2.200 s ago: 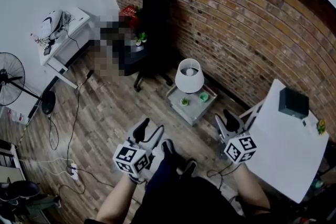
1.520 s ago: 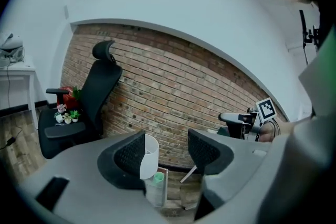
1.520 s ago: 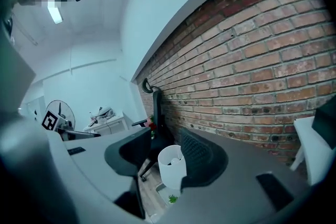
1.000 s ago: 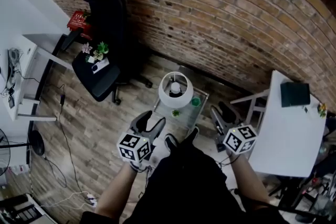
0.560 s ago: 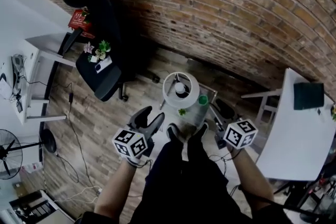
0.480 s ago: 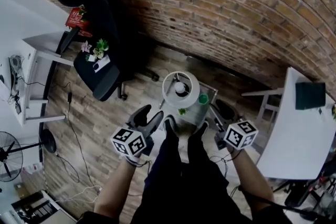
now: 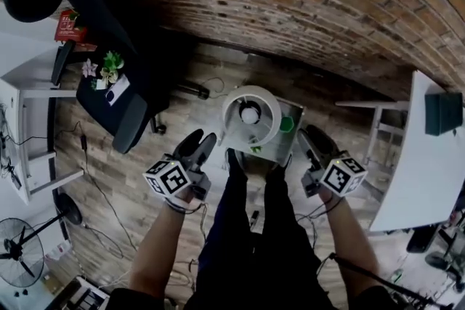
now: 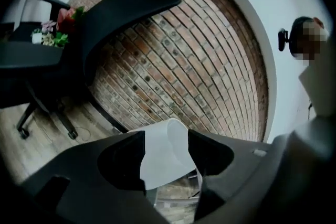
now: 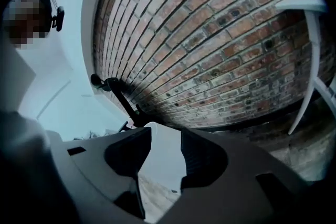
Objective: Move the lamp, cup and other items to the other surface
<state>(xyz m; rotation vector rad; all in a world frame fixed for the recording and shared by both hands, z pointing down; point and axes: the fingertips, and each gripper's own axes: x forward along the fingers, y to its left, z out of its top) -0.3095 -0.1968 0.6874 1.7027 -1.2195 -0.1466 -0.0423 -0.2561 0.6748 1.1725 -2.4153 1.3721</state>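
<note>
- The lamp [image 7: 249, 115], with a round white shade, stands on a low grey worktop [image 7: 289, 150] against the brick wall [image 7: 305, 3].
- A green cup [image 7: 287, 125] sits on the same low worktop just right of the shade. A small green plant [image 7: 256, 149] stands at the near edge, below the shade.
- The left gripper [image 7: 200, 142] hangs just left of the low worktop, touching nothing. Its fingers [image 8: 126, 157] are spread wide, and the left gripper view shows the white shade in the gap beyond them.
- The right gripper [image 7: 317, 139] is just right of the low worktop, also free of everything. Its fingers [image 9: 202, 157] are parted with a narrower gap, and a pale shape, apparently the shade, shows through it.
- Each gripper's cube bears black-and-white square markers and carries no letters that can be read.
- The person's shoes [image 7: 236, 160] are at the near edge of the low worktop, between the two grippers.
- A white worktop [image 7: 418, 170] stands at the right, well apart from the lamp, with a dark box [image 7: 442, 112] near its far end.
- A black office chair [image 7: 120, 102] at the left holds small potted flowers [image 7: 107, 69] and a white card.
- A red thing [image 7: 69, 24] beyond the chair carries print too small to read.
</note>
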